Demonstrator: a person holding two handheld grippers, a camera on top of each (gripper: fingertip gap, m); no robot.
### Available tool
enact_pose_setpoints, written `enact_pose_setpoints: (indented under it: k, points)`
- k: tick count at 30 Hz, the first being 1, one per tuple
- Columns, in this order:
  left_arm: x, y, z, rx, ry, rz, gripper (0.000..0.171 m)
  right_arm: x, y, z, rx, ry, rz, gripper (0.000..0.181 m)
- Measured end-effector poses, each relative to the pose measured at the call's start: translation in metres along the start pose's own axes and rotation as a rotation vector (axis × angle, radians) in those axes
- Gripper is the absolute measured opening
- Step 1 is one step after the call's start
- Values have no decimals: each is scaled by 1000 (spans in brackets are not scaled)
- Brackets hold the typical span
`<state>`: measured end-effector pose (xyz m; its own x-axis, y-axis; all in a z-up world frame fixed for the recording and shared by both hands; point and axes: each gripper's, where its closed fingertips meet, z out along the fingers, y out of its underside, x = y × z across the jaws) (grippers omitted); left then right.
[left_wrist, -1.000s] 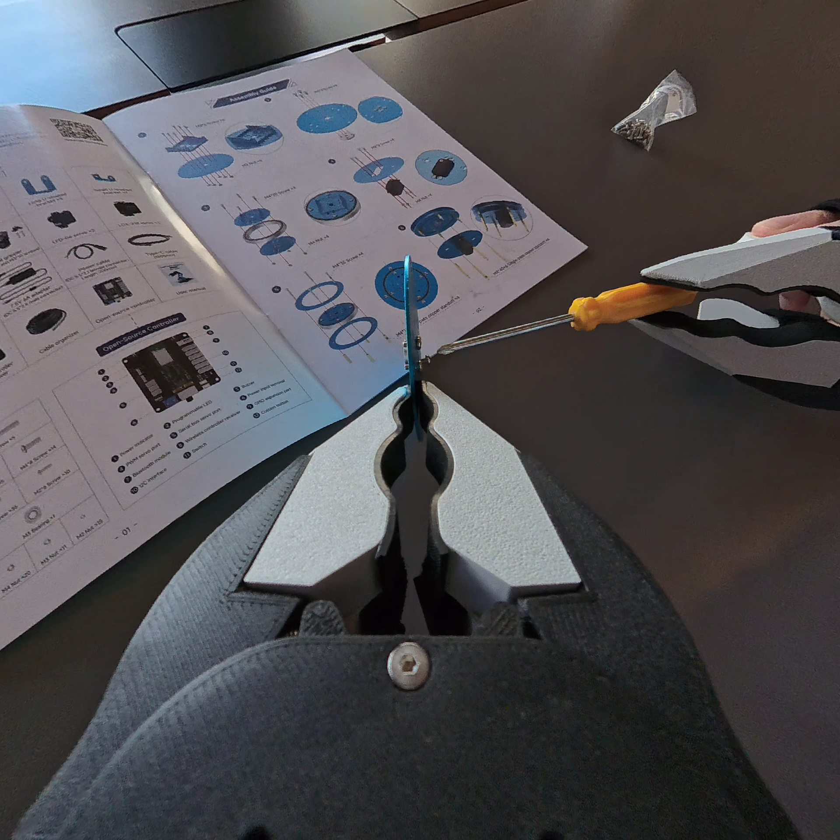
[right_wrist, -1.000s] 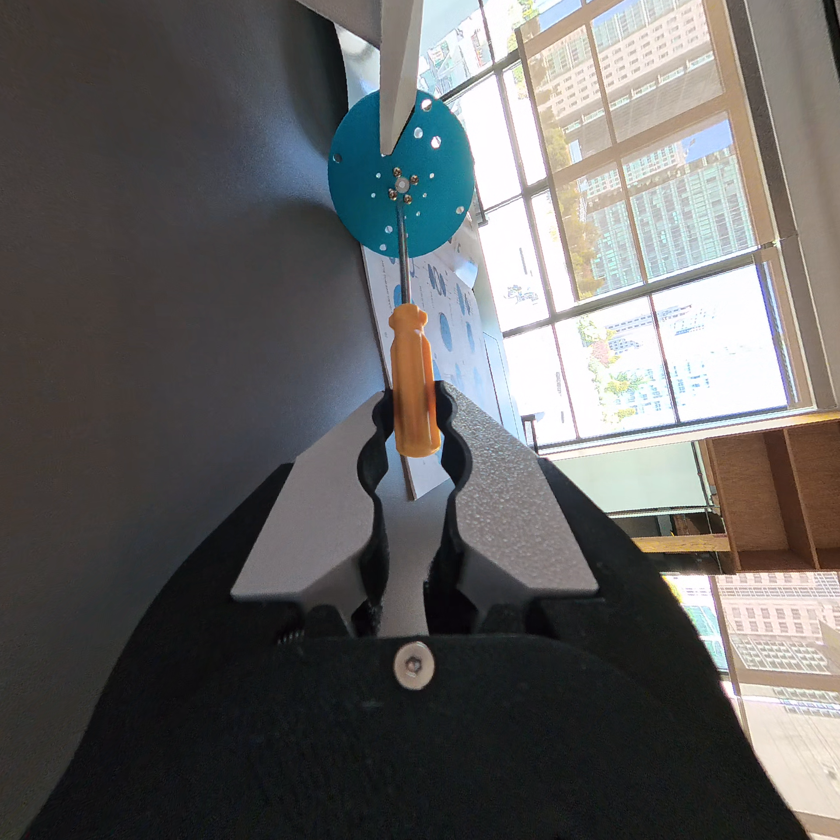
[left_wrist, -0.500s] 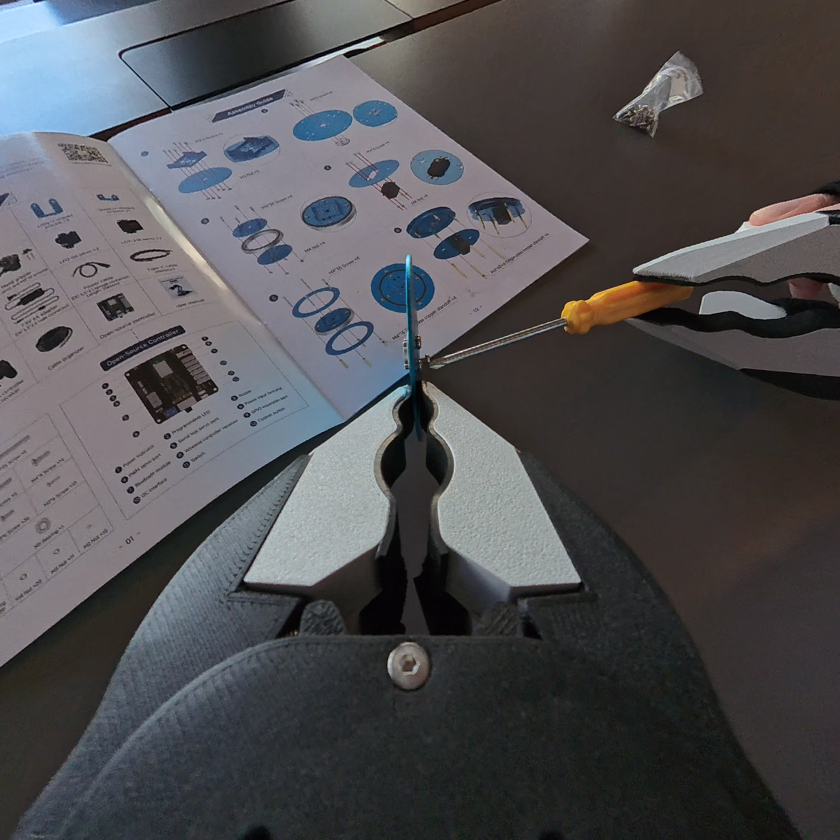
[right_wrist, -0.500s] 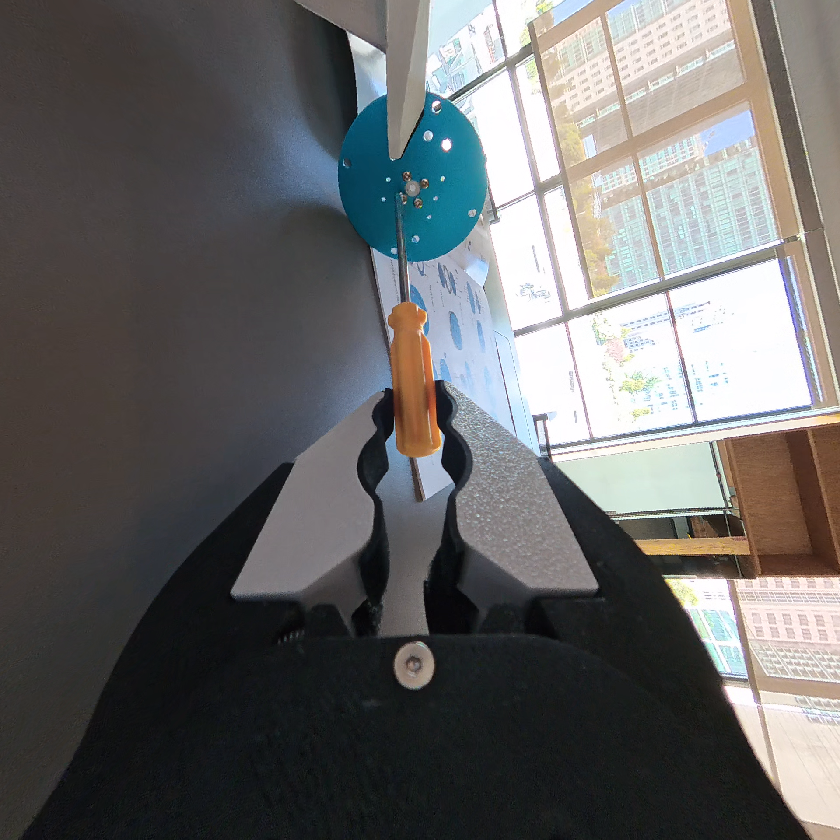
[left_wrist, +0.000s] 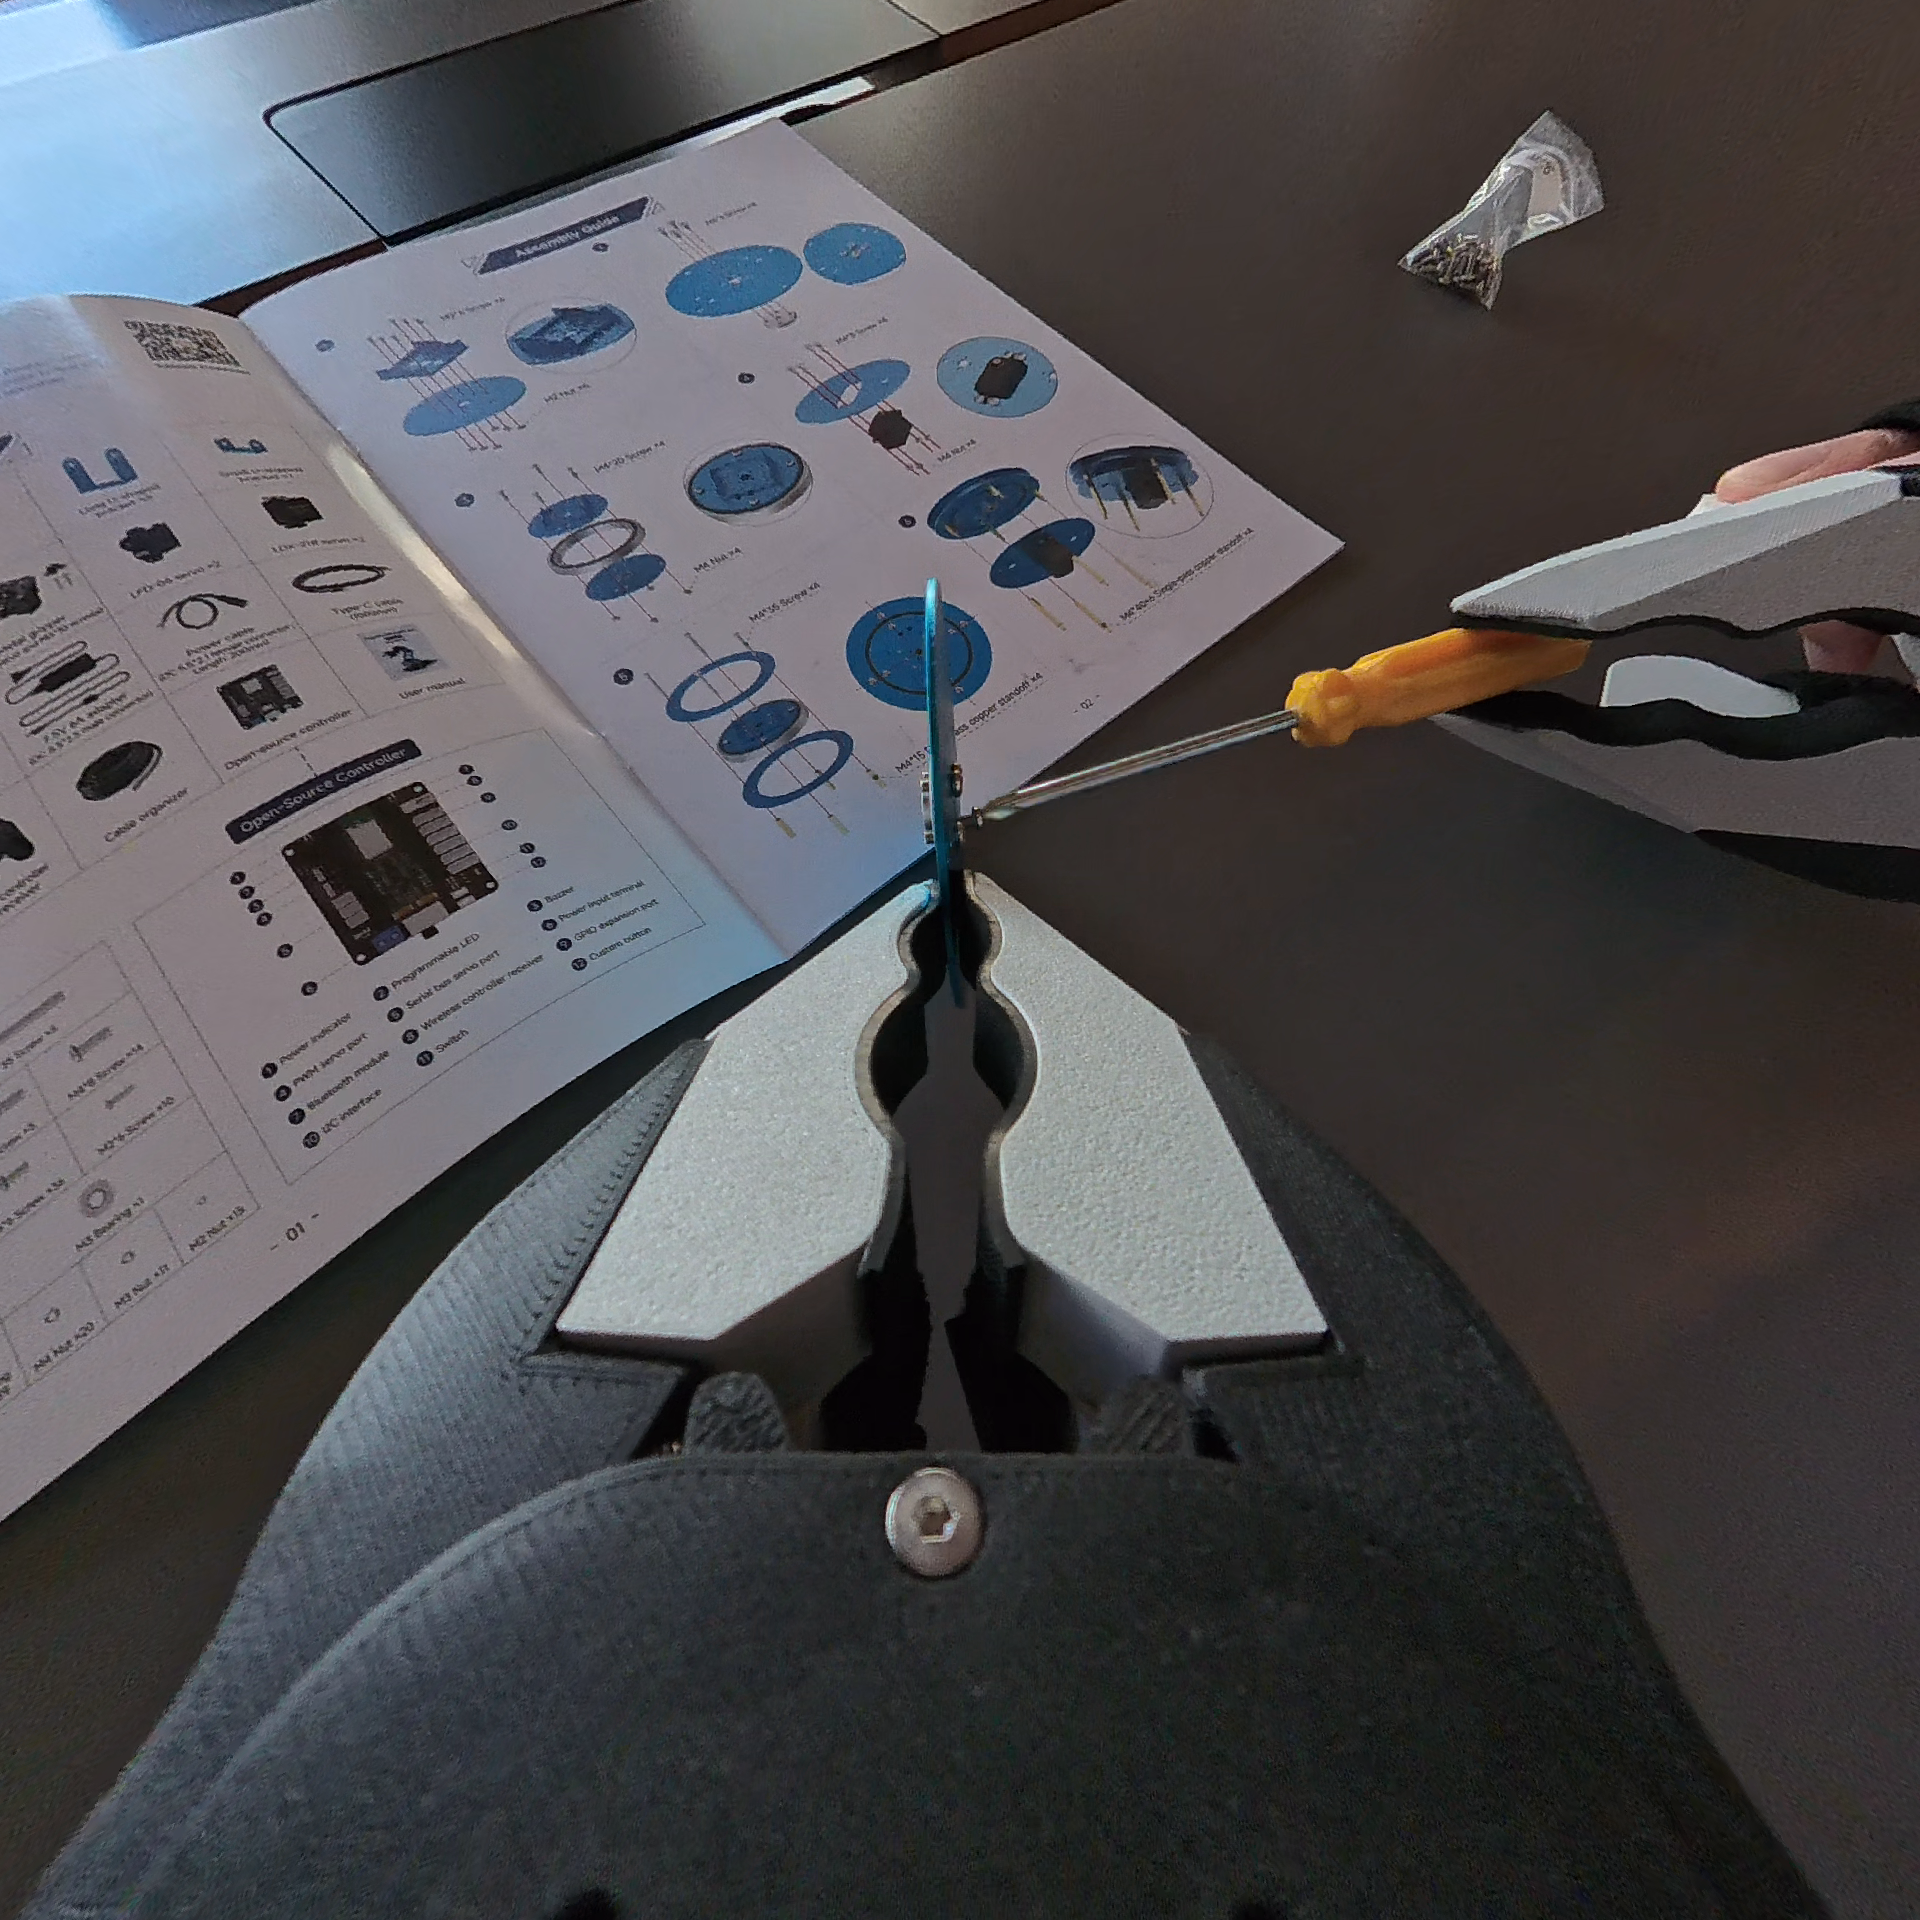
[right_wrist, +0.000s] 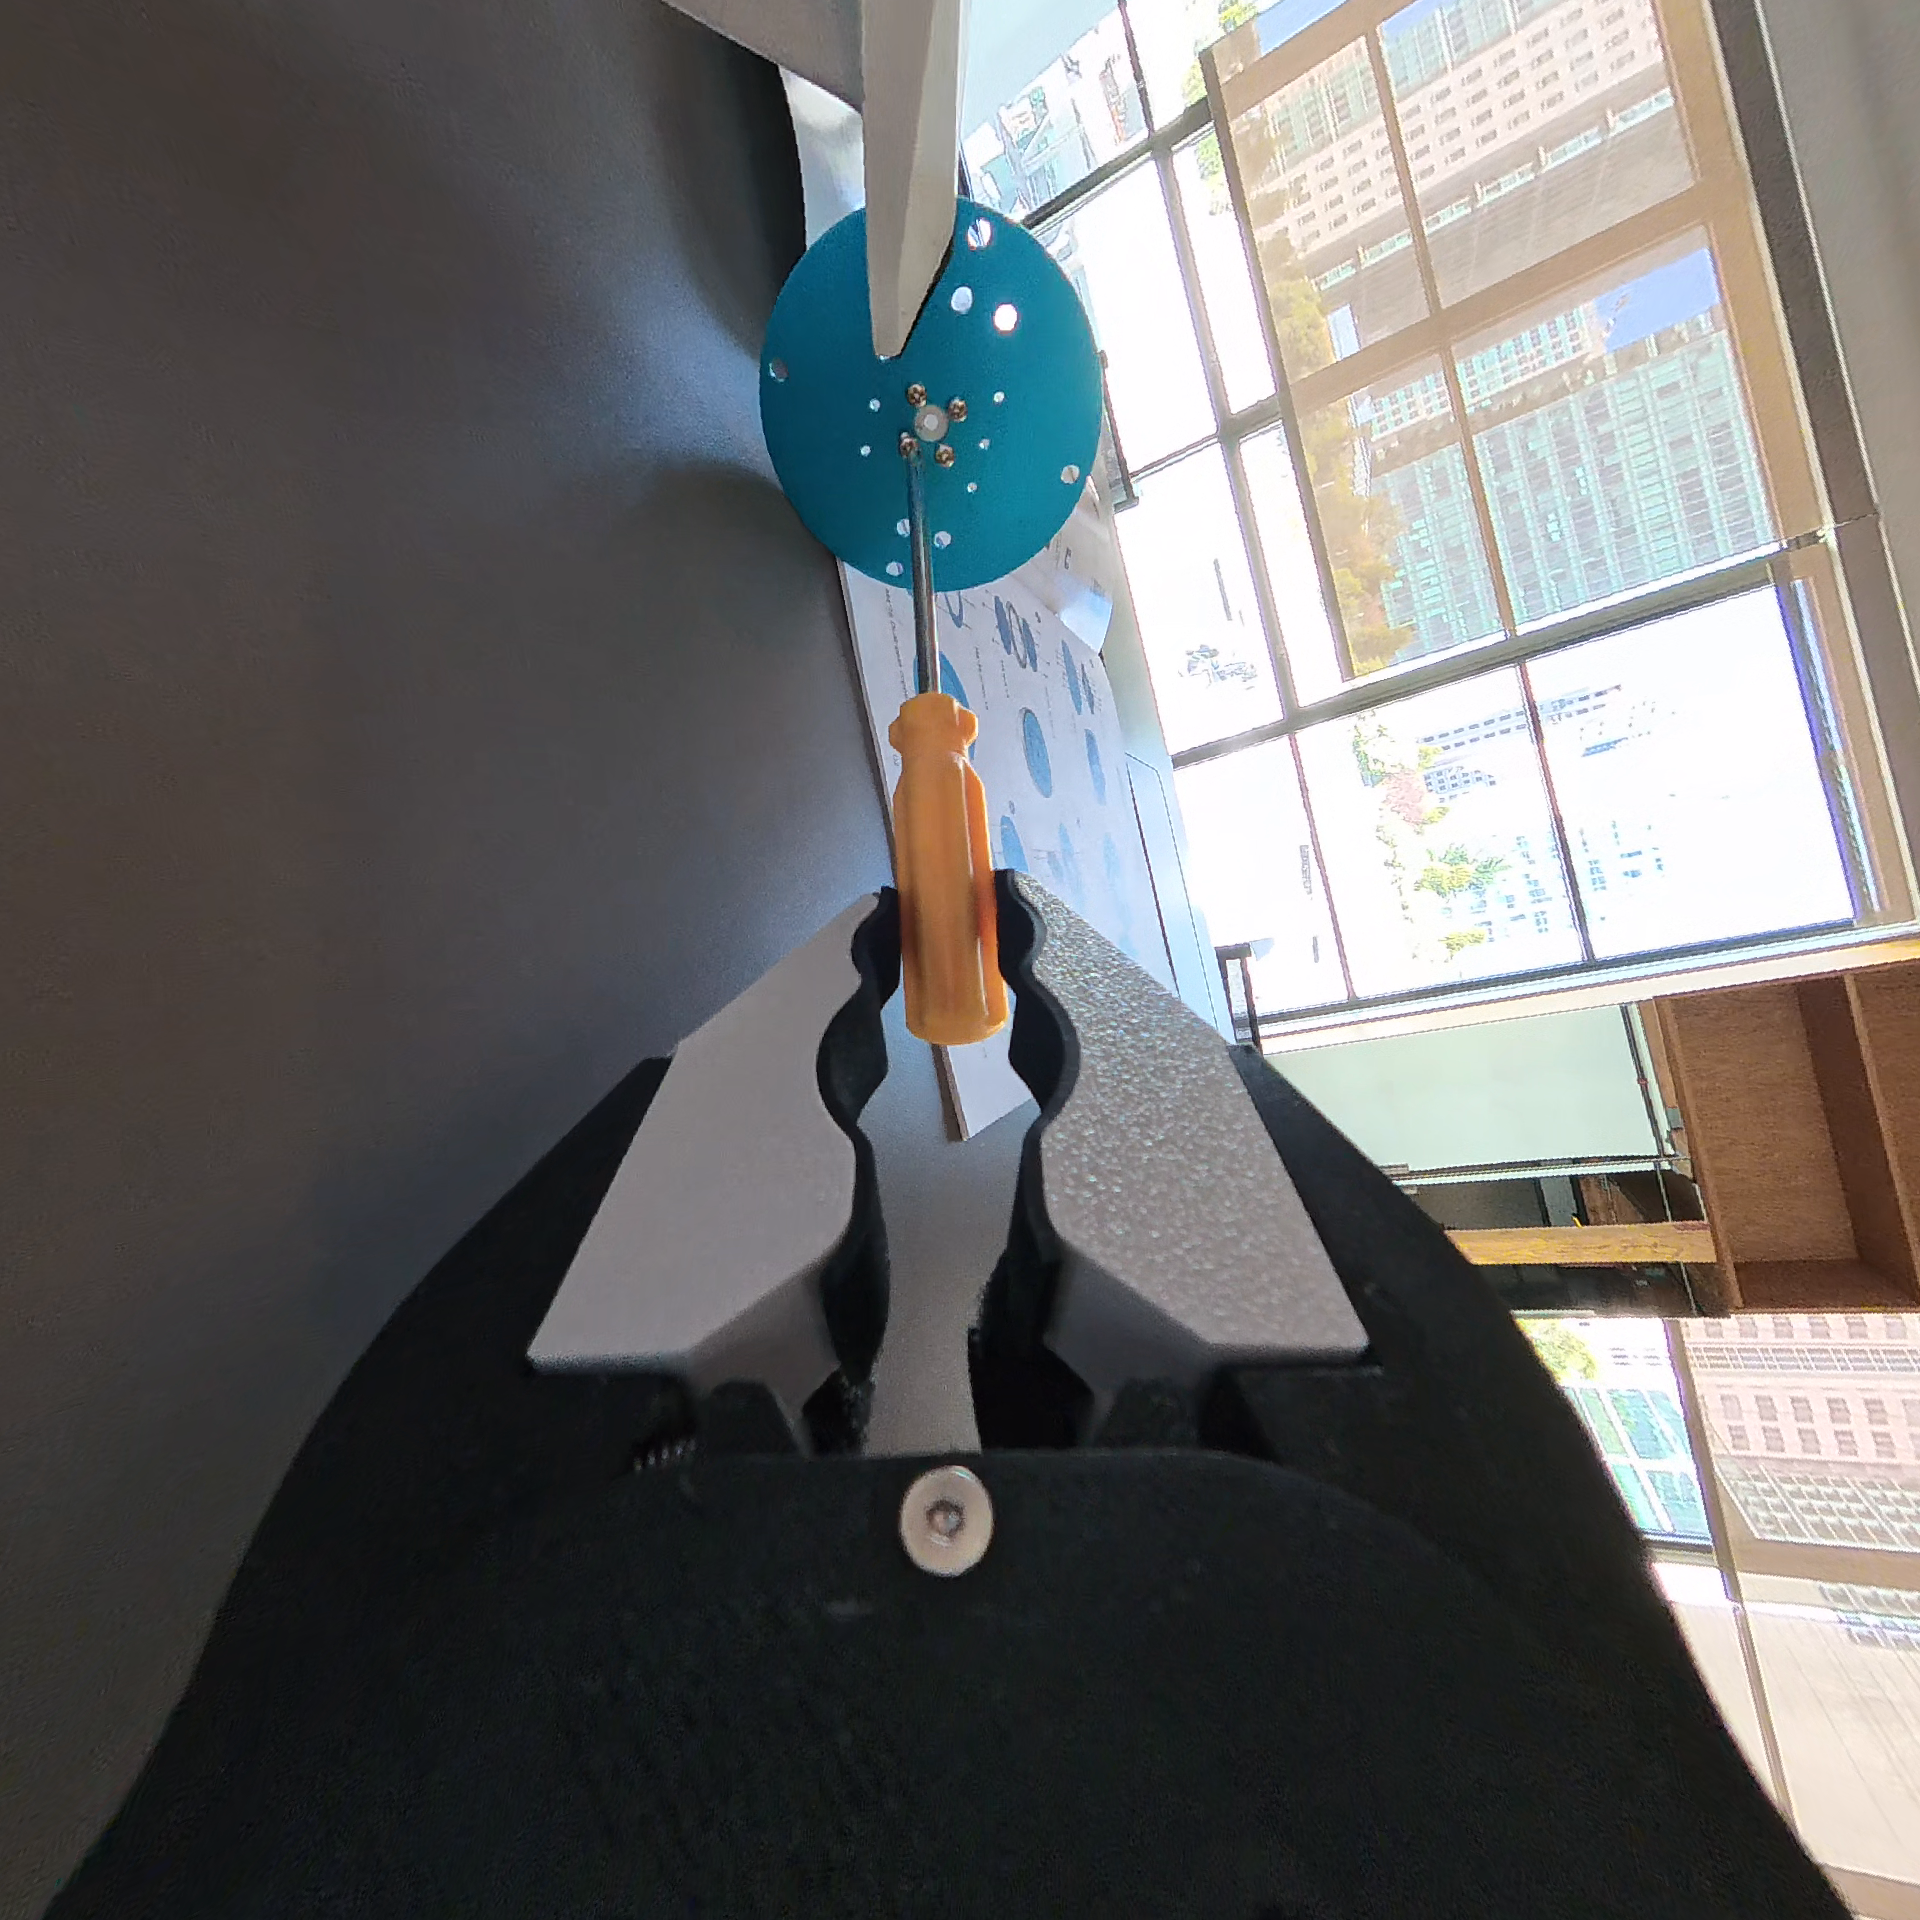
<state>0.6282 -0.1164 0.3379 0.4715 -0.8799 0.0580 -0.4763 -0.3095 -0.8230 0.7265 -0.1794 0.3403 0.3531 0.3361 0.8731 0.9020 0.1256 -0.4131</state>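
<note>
Above a dark table (left_wrist: 1455, 1039) bearing an open booklet (left_wrist: 520, 623), a blue disc (right_wrist: 930, 416) is clamped edge-on by the closed left gripper (left_wrist: 943, 904), its central screws met by the orange screwdriver (right_wrist: 943, 873) pinched in the right gripper (right_wrist: 943, 935).

Right hand-held gripper (right_wrist: 940, 914): clamps the orange plastic-handled screwdriver (right_wrist: 943, 883).
Screwdriver tip: on a small screw of the round teal perforated plate (right_wrist: 997, 468).

An open instruction booklet (left_wrist: 582, 623) is laid flat on the dark tabletop (left_wrist: 1455, 1143). A small clear bag of screws (left_wrist: 1496, 213) is seen well apart from it. Large windows (right_wrist: 1538, 520) and a wooden shelf (right_wrist: 1787, 1132) are visible beyond.
</note>
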Motion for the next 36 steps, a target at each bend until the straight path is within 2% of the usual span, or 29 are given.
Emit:
enact_pose_setpoints:
  k: [7,12,20,26,31,36]
  points:
    - [1,0,0,-3,-18,40,0,-2,2,1,-12,-14,10,17]
    - [2,0,0,-12,-51,93,0,-7,6,1,-50,-113,126,17]
    - [3,0,0,-37,-148,235,0,-7,-3,-4,-44,-165,207,17]
    - [2,0,-1,-48,-142,216,0,-6,-12,-9,10,-255,435,17]
    - [3,-1,0,-44,-120,191,0,-7,-15,-9,48,-417,786,17]
    - [6,-1,1,-43,-127,227,0,-3,-13,-10,89,-512,1021,17]
